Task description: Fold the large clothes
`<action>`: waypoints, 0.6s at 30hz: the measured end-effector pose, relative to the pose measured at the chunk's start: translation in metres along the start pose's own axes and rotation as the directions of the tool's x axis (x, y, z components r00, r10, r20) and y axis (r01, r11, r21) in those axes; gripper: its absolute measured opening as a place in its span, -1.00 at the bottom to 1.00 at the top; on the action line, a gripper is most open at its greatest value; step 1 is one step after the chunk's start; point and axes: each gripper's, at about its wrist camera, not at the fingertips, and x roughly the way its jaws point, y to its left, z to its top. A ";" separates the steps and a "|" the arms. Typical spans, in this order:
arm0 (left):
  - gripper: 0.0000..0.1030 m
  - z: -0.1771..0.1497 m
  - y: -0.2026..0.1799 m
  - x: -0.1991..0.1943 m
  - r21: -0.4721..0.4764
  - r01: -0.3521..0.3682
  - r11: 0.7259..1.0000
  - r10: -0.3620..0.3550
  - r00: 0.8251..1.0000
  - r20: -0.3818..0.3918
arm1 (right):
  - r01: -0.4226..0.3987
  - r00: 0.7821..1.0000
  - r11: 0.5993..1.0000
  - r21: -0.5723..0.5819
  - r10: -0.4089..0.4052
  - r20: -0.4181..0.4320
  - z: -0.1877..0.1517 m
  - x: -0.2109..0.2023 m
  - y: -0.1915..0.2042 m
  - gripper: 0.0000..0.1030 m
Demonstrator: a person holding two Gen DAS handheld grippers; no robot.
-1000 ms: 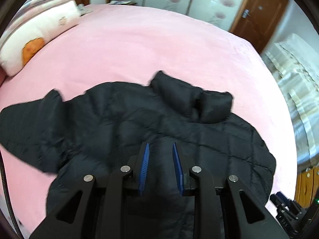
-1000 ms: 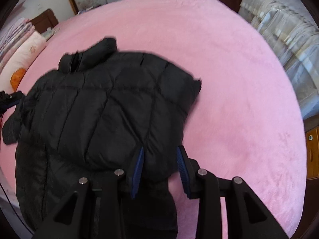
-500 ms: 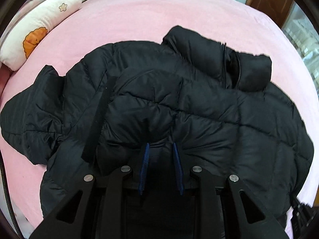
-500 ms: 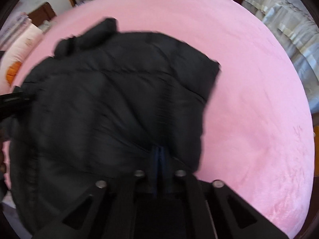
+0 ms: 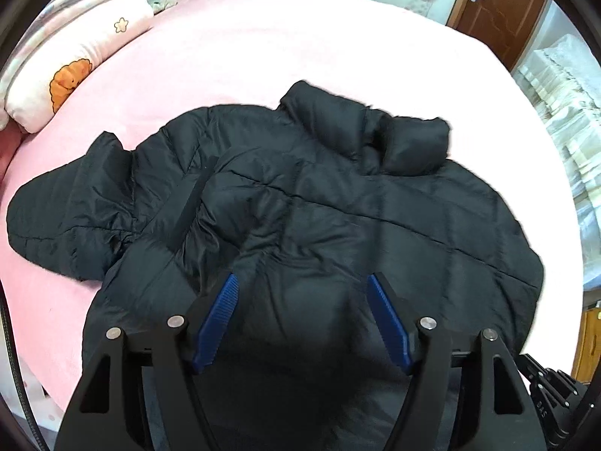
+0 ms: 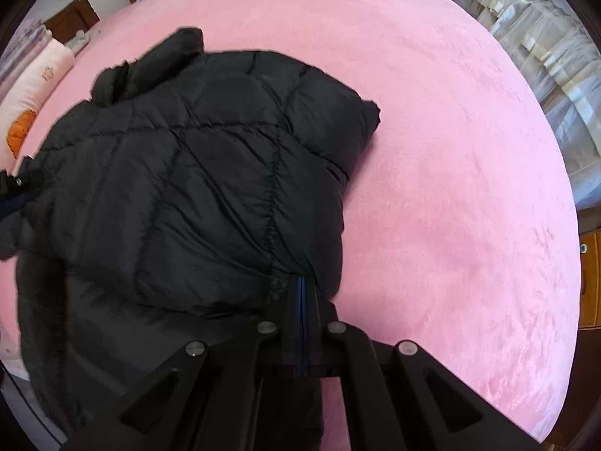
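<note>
A black quilted puffer jacket [image 5: 338,203] lies on the pink bed [image 5: 263,56], collar [image 5: 413,143] toward the far side and one sleeve [image 5: 67,210] spread out to the left. My left gripper [image 5: 302,282] is open just above the jacket's near part, holding nothing. In the right wrist view the jacket [image 6: 195,173] has its right side folded over its body. My right gripper [image 6: 302,282] is shut on the edge of that folded part. The left gripper [image 6: 17,188] shows at that view's left edge.
A pink-and-white pillow with an orange print [image 5: 75,60] lies at the bed's far left. A brown door [image 5: 496,7] and a pale quilt [image 5: 563,112] stand on the right. Bare pink bed [image 6: 469,188] lies right of the jacket.
My left gripper has opened wide and pulled back a little from the jacket. My right gripper closed on the jacket's folded edge half a second ago and still holds it.
</note>
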 end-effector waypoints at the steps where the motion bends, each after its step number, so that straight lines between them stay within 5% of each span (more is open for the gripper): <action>1: 0.36 -0.002 -0.001 -0.008 0.000 0.002 1.000 -0.002 1.000 0.003 | -0.011 1.000 1.000 0.000 0.011 0.004 0.002 -0.006 0.002 -1.00; 7: 0.38 -0.007 -0.010 -0.071 -0.038 0.048 0.998 -0.047 0.999 0.019 | -0.071 0.997 0.997 -0.001 0.071 0.027 0.008 -0.056 0.008 -1.00; 18: 0.43 -0.032 -0.014 -0.173 -0.104 0.091 0.990 -0.081 0.992 0.096 | -0.057 0.996 0.997 -0.055 0.060 0.058 0.012 -0.128 0.017 -0.95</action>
